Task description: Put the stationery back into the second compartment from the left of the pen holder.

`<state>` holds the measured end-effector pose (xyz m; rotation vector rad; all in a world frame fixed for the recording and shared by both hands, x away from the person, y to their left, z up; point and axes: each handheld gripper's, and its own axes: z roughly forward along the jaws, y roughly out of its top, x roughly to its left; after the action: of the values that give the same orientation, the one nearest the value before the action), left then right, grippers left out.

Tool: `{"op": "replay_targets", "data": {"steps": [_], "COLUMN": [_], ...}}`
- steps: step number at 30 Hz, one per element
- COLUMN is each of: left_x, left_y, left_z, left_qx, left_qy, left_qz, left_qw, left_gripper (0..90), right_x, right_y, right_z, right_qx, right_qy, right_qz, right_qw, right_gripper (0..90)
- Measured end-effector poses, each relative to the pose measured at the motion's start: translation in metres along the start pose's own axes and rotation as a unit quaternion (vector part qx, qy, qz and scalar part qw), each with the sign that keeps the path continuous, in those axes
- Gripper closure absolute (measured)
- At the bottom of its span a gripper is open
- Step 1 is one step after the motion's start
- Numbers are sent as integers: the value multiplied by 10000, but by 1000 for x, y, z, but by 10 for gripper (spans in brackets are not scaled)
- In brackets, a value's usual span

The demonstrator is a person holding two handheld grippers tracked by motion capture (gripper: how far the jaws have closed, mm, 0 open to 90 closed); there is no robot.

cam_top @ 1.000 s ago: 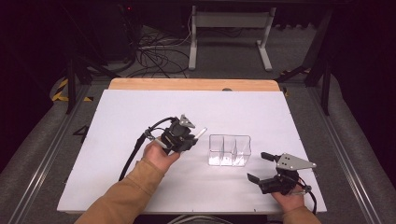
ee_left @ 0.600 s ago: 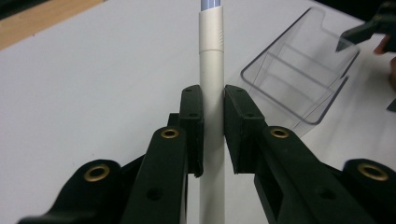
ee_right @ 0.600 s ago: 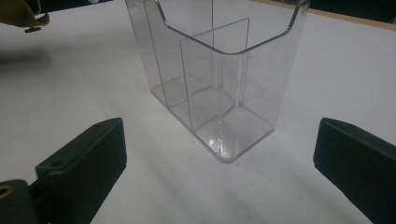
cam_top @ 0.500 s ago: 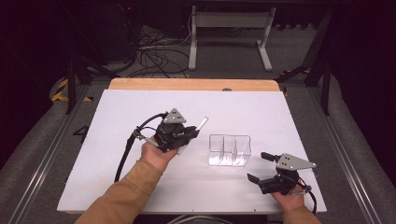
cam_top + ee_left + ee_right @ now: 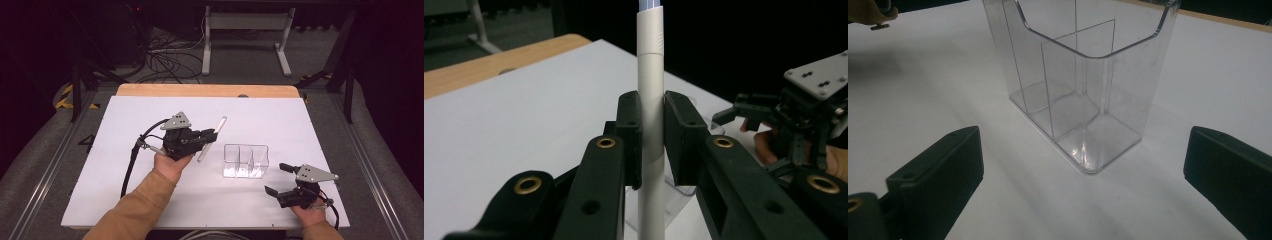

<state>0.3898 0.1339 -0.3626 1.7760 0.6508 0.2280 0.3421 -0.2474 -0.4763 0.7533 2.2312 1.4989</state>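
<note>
The left gripper (image 5: 209,136) is up over the middle of the white table (image 5: 120,150), and its jaws are clamped on a pale grey pen (image 5: 211,138), pinching it around mid-length. From the high view the pen runs slantwise, its far end tipped up toward the far right and its near end pointing down toward the table, just left of the clear plastic organizer (image 5: 245,161). In the left gripper view the pen (image 5: 650,100) stands straight up between the two black pads, squeezed snug on both sides, with a seam near its top where the barrel steps in. Behind it there, the right gripper (image 5: 744,107) sits low at the right edge with a hand under it. Over on the near right of the table, the right gripper (image 5: 276,179) rests low, jaws spread wide apart with nothing between them, aimed toward the organizer. The right gripper view looks straight at that organizer (image 5: 1083,90): see-through walls, upright dividers splitting it into compartments, every compartment bare, standing flat on the table between the two open jaws but well ahead of them. Pen and organizer are apart; the pen's lower end hangs beside the organizer's left wall, not inside it.
</note>
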Motion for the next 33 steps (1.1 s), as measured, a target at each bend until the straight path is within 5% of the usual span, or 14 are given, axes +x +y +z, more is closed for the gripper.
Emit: {"op": "replay_targets", "data": {"steps": [6, 14, 24, 33], "left_x": [-2, -8, -8, -17], "left_y": [0, 0, 1, 10], "left_z": [3, 7, 11, 21], "left_qx": [-343, -753, -819, -765], "left_qy": [-180, -267, -298, -392], "left_qz": [115, 562, 428, 560], "left_qw": [9992, 9952, 9953, 9947], "left_gripper": [787, 787, 787, 787], "right_x": [0, 0, 0, 0], "right_y": [0, 0, 0, 0], "right_z": [0, 0, 0, 0], "right_qx": [-1, 1, -4, 3], "right_qy": [0, -7, 3, -1], "right_qz": [1, 2, -11, -12], "right_qw": [10000, 10000, 10000, 10000], "right_gripper": [32, 32, 32, 32]}}
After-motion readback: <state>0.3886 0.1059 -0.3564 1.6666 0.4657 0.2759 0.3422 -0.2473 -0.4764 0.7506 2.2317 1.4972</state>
